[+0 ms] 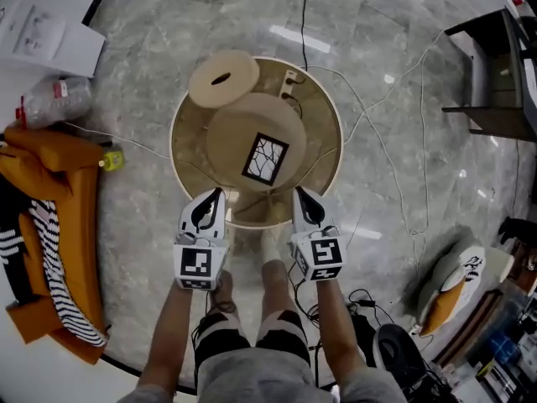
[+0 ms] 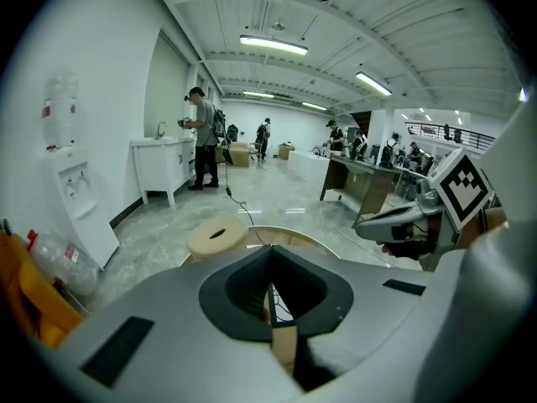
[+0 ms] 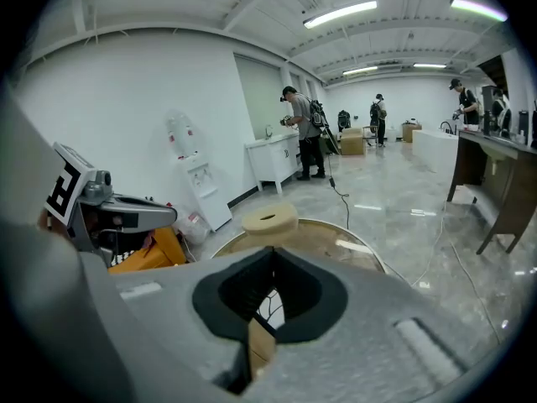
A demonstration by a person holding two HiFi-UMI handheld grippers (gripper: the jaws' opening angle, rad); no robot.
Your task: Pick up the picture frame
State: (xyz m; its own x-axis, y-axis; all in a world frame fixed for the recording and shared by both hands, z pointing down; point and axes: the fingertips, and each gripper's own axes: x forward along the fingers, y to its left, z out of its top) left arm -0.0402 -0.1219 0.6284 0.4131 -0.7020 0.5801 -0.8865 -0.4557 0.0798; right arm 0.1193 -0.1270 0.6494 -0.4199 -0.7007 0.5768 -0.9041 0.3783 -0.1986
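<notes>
The picture frame (image 1: 266, 159), black-edged with a white branching pattern, lies flat on a round wooden disc in the middle of the round table (image 1: 329, 120). Both grippers hover side by side at the table's near rim, short of the frame. My left gripper (image 1: 216, 197) is shut and empty; its own view shows the jaws (image 2: 271, 254) meeting in a line. My right gripper (image 1: 300, 195) is likewise shut with nothing held, and its jaws (image 3: 271, 254) are pressed together. A sliver of the picture frame (image 3: 270, 306) shows below the closed tips.
A beige ring-shaped disc (image 1: 223, 78) rests on the table's far left. An orange cushion with striped cloth (image 1: 59, 217) and a plastic bottle (image 1: 54, 99) lie on the floor at left. Cables cross the floor at right, near a dark desk (image 1: 495, 74). People stand far off.
</notes>
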